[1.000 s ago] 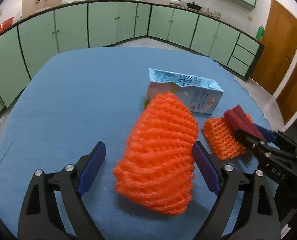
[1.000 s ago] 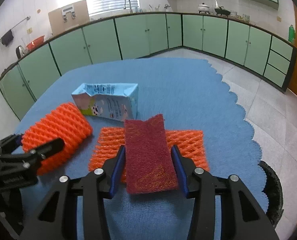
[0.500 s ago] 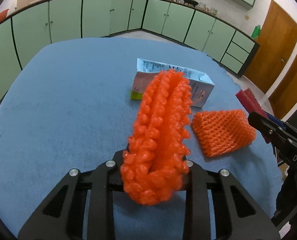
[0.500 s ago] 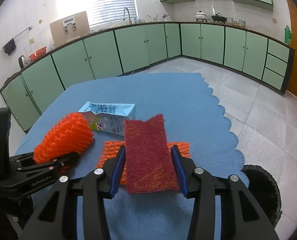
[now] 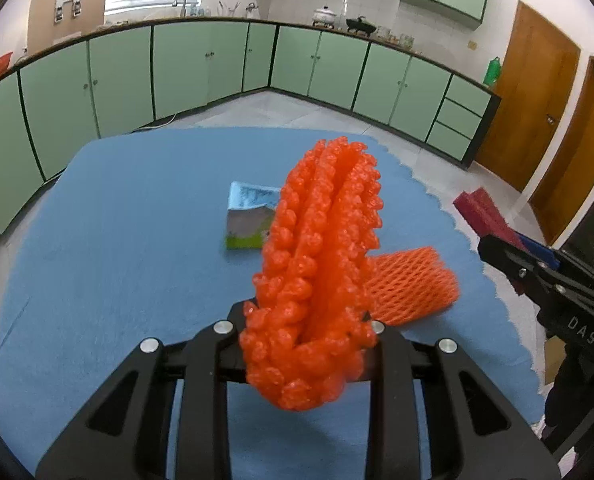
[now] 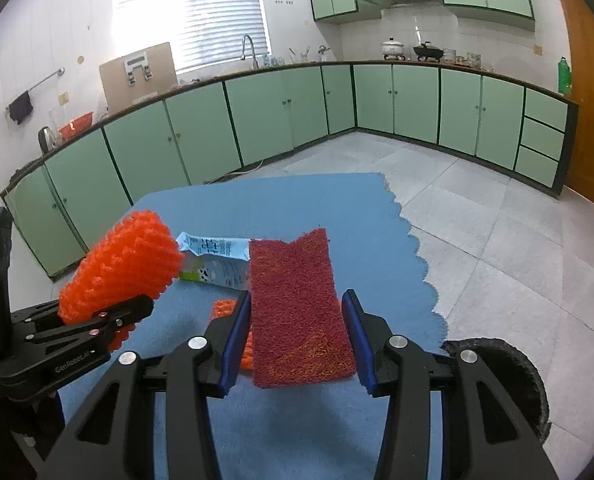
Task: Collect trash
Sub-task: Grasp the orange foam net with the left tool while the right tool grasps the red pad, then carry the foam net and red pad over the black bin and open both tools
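— Left wrist view: what is recorded at the left gripper [image 5: 309, 320]?

— An orange foam net [image 5: 321, 272] is seen clenched between its fingers, squeezed into a narrow upright fold and held clear above the blue worktop [image 5: 117, 240]. A milk carton [image 5: 249, 218] is noted lying on its side behind the net. A second orange net [image 5: 413, 284] is noted flat on the worktop, just to the right.

— And the right gripper [image 6: 297, 324]?

— A dark red scouring pad [image 6: 297, 308] is gripped flat between the blue-padded fingers [image 6: 235, 344], raised above the worktop. Part of the flat net is glimpsed under the pad, and the carton is seen beyond it.

— Anything by the worktop's edge?

— A round black bin [image 6: 509, 376] is logged at lower right, beside the scalloped edge of the blue cover, on the tiled floor [image 6: 497, 220]. Its contents cannot be made out.
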Tool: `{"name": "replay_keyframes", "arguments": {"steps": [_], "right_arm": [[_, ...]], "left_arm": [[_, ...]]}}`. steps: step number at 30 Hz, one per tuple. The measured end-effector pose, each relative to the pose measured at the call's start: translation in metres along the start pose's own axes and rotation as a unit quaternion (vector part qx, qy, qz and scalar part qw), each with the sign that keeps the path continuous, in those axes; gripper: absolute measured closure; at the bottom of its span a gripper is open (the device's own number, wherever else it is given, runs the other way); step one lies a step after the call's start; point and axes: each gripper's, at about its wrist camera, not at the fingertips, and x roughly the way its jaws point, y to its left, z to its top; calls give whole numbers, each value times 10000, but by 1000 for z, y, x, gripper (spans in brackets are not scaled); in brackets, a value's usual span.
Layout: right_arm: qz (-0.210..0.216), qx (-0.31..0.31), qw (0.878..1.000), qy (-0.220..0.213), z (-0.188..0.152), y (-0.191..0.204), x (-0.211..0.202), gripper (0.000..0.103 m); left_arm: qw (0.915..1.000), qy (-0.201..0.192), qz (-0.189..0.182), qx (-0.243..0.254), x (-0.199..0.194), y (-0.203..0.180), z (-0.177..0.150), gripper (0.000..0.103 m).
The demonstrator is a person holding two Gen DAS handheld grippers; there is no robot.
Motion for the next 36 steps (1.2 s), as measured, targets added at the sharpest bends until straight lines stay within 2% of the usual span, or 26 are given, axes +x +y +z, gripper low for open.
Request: {"name": "replay_keyframes", "arguments": {"steps": [17, 36], "right_arm": [[-275, 140, 9990, -329, 2, -29, -49, 57], [-947, 501, 9927, -549, -13, -91, -98, 57]], "left_arm": [[9988, -239, -293, 303, -18, -63, 7, 77], [9934, -261, -869, 706, -14, -140, 6, 77]]}}
